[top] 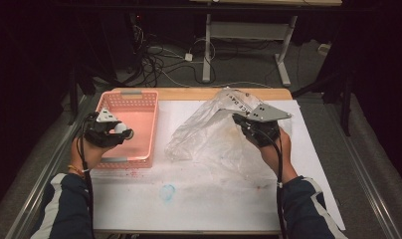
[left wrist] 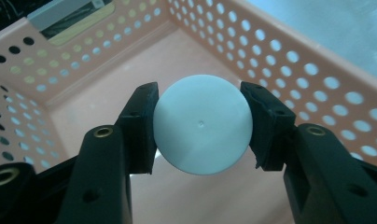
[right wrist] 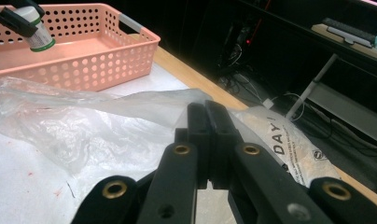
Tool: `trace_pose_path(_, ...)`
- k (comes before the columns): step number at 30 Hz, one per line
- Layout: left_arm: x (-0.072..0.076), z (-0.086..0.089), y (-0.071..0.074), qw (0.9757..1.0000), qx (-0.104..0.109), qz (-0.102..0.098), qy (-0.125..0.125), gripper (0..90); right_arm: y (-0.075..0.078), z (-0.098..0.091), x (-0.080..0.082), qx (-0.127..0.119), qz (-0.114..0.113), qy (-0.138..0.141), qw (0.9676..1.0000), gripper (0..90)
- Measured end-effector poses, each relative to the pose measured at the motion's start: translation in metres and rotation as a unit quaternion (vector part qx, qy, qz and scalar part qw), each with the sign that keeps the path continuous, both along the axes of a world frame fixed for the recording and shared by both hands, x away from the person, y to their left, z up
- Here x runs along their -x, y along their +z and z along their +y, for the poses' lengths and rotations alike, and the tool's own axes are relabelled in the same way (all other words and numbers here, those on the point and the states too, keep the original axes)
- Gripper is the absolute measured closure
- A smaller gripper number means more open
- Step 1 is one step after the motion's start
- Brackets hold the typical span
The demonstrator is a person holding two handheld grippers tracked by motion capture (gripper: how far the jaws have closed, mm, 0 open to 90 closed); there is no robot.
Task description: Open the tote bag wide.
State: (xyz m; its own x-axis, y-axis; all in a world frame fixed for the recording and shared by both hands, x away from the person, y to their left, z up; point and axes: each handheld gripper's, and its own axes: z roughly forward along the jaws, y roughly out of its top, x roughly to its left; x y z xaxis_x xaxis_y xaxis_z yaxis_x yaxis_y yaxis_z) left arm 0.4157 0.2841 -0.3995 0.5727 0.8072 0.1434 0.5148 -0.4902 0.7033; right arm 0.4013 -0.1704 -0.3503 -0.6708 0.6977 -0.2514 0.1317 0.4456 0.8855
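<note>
The left gripper (left wrist: pixel 201 133) has its fingers clamped on a small white bottle (left wrist: pixel 203 125), light and smooth, over the pink basket (top: pixel 139 94). The right gripper (right wrist: pixel 206 140) pinches a thin, limp plastic bag (top: pixel 209 137) above the desk (top: pixel 189 189).

Overhead forward-down view; two close jaw-level views; shared pink basket (top: pixel 139 119).

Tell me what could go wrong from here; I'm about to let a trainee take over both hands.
The left tongs grip the small white bottle only by its round sides above the pink basket; it might twist or slip out. The right tongs pinch a thin fold of the clear plastic bag, which may tear or slide free if pulled.
</note>
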Motion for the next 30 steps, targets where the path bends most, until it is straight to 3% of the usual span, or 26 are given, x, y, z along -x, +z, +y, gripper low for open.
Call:
trace_pose_path(17, 0.012, -0.01, 0.01, 0.9987, 0.024, -0.04, -0.022, 48.5, -0.002, 0.008, -0.001, 0.002, -0.002, 0.006, 1.0, 90.0)
trace_pose_path(28, 0.019, -0.032, 0.019, 0.9963, 0.031, -0.066, -0.046, 48.5, -0.003, 0.01, -0.002, 0.001, 0.002, 0.01, 1.0, 90.0)
trace_pose_path(30, 0.019, -0.037, 0.021, 0.9951, 0.03, -0.078, -0.052, 48.5, -0.003, 0.009, -0.002, 0.001, 0.001, 0.01, 1.0, 90.0)
